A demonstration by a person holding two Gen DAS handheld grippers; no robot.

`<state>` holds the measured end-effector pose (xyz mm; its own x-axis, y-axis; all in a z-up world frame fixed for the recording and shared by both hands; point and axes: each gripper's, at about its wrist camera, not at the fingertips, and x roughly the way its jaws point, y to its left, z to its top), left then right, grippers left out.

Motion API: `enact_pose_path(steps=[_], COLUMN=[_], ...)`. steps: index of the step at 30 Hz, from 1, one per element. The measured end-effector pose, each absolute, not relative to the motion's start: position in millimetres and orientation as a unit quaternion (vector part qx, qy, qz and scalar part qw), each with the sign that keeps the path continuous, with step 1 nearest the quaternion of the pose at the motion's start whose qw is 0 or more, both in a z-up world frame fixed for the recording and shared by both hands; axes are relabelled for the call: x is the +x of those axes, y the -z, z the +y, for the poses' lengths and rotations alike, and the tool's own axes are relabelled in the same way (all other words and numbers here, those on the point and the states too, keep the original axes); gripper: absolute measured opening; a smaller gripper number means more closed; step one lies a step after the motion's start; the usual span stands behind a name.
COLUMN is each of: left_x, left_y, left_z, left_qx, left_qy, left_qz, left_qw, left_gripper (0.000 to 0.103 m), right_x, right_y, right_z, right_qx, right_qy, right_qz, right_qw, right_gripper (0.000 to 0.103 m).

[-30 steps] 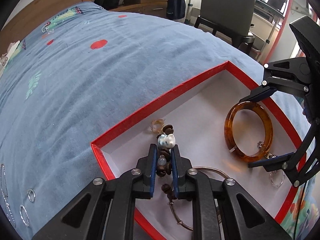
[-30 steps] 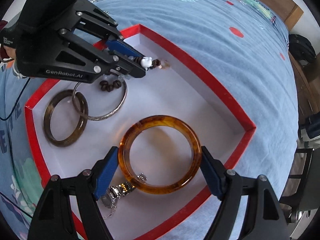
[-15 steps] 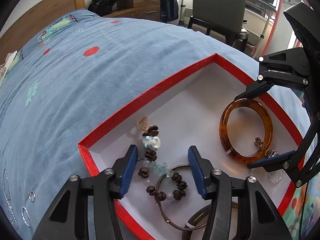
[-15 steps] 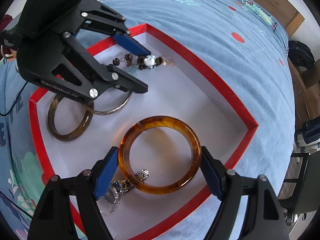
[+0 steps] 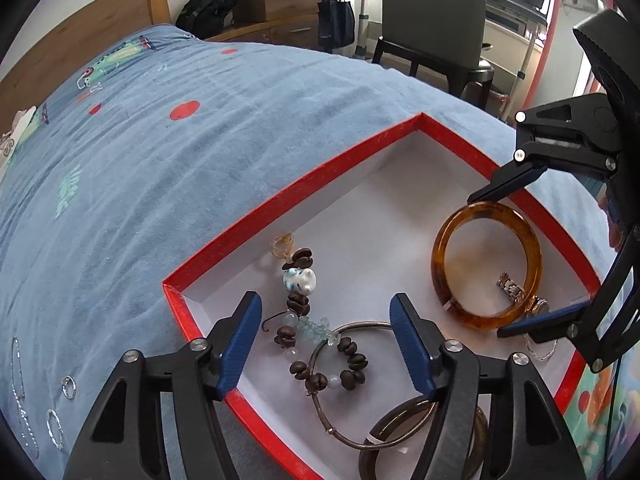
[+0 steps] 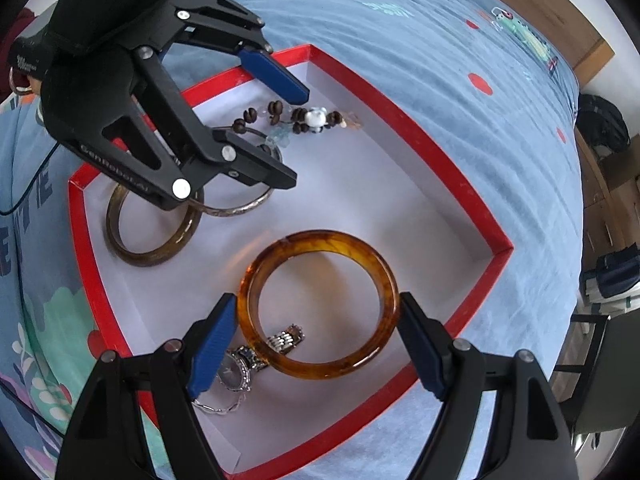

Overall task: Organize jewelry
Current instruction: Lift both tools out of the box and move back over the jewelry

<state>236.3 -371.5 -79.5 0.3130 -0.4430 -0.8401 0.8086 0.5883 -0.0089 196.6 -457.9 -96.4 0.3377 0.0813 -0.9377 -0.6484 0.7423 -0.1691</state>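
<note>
Since a second ago the left gripper (image 5: pixel 326 330) has let go of the brown-bead bracelet with a white pearl (image 5: pixel 299 280) and is now gaping wide, holding nothing; that bracelet is lying in the near-left corner of the red-rimmed white tray (image 5: pixel 280 204), partly draped over a thin silver bangle (image 5: pixel 320 420); the right gripper (image 6: pixel 316 340) is hovering with its jaws spread wide around the amber resin bangle (image 6: pixel 320 304), gripping nothing; a silver wristwatch (image 6: pixel 240 364) is lying partly under that bangle.
</note>
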Motion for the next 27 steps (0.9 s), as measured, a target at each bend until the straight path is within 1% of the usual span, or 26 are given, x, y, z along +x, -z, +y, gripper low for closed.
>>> enact_pose_path(steps=[6, 15, 18, 21, 25, 27], left_x=[237, 225, 216, 203, 180, 168], left_y=[72, 56, 45, 31, 11, 2], left_z=[-365, -354, -345, -330, -300, -280], left_qx=[0.201, 0.189, 0.178, 0.165, 0.139, 0.123], left_qy=[0.399, 0.404, 0.404, 0.402, 0.392, 0.384], left_qz=[0.425, 0.417, 0.415, 0.411, 0.406, 0.406], left_qw=[0.787, 0.792, 0.795, 0.801, 0.814, 0.820], left_gripper=[0.067, 0.067, 0.068, 0.072, 0.076, 0.076], right_x=[192, 179, 169, 152, 131, 117], right_y=[87, 74, 62, 43, 17, 3], right_z=[-452, -449, -448, -449, -451, -451], right_qx=[-0.282, -0.275, -0.261, -0.244, -0.212, -0.192], right_qy=[-0.243, -0.231, -0.218, -0.197, -0.167, -0.151], right_qz=[0.506, 0.515, 0.513, 0.510, 0.503, 0.499], right_qw=[0.778, 0.779, 0.788, 0.801, 0.821, 0.832], right_gripper=[0.078, 0.079, 0.078, 0.078, 0.078, 0.078])
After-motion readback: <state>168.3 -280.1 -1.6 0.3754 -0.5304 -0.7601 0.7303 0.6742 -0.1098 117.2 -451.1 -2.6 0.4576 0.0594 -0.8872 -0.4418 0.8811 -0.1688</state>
